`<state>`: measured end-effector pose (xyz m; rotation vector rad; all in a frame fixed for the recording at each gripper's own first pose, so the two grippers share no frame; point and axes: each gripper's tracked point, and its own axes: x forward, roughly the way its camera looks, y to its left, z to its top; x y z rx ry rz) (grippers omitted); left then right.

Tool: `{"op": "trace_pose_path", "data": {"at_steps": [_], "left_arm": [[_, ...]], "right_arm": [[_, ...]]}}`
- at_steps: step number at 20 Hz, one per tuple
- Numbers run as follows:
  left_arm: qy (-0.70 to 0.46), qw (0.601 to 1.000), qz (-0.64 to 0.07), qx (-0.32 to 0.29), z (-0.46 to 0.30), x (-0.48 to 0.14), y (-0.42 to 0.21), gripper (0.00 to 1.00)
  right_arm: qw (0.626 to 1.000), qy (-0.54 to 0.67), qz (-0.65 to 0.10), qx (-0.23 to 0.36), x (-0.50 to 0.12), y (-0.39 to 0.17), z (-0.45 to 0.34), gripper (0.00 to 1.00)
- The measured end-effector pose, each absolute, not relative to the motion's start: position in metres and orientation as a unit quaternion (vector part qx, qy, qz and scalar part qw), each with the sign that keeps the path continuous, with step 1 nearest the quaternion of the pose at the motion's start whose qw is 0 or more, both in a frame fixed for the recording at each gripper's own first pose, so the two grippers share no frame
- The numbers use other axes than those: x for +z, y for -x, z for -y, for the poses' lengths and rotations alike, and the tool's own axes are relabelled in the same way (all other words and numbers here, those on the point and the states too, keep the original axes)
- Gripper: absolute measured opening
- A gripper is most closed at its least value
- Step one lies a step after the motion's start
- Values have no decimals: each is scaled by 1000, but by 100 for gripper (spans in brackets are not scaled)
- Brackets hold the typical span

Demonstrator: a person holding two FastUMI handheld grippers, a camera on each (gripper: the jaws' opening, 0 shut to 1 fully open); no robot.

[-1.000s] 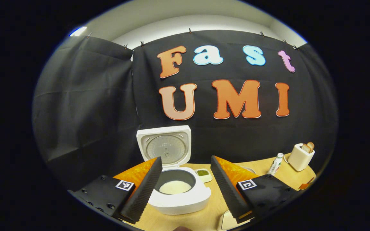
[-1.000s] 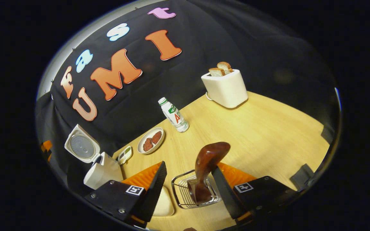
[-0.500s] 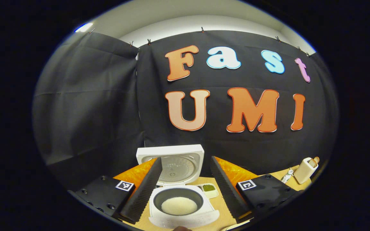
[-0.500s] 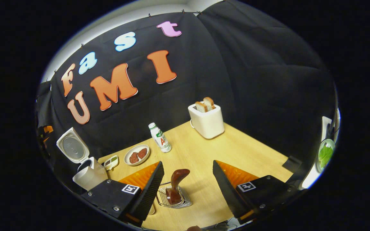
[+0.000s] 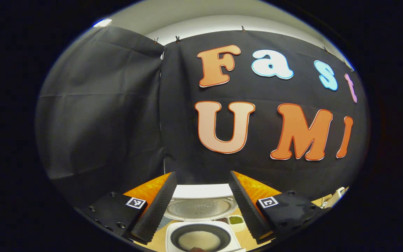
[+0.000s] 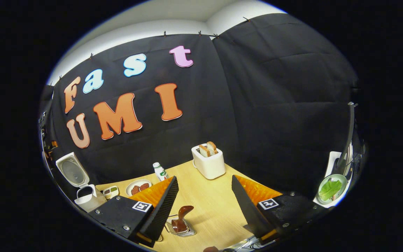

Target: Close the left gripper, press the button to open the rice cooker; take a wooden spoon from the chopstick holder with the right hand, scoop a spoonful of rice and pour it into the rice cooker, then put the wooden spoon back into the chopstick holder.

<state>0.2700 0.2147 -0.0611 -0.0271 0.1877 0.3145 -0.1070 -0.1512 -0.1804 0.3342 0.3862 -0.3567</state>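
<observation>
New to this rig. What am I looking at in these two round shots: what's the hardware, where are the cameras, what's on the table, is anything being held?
There is no robot arm. A person carries a two-finger tool in each hand, and a fisheye camera rides on each one, looking forward along its fingers.

In the left gripper view, the left hand-held gripper is open and holds nothing. Below it sits the white rice cooker, lid up, with rice in the pot.

In the right gripper view, the right hand-held gripper is also open and holds nothing. Between its fingers, farther off on the wooden table, the wooden spoon stands in the wire chopstick holder. On the same table are a toaster with bread, a small bottle, a plate of food, and the rice cooker at the left edge. A plate of greens sits on the far right.
</observation>
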Motion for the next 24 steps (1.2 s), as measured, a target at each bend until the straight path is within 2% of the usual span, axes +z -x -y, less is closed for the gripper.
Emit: {"op": "trace_pose_path", "data": {"at_steps": [5, 11, 17, 21, 24], "left_arm": [[46, 972, -144, 180, -252, -97, -323, 100], [25, 965, -201, 167, -247, -136, -352, 99], [37, 956, -246, 156, -236, -152, -337, 100], [42, 950, -273, 147, -218, -160, -300, 100], [67, 932, -327, 139, -202, -187, -265, 100]], "right_arm": [[951, -164, -185, -185, -172, 131, 142, 95], [949, -171, -190, -185, -175, 143, 136, 95], [955, -172, -192, -147, -176, 127, 121, 95], [954, -178, -207, -124, -186, 117, 119, 95], [956, -181, -201, -113, -186, 105, 125, 95]]}}
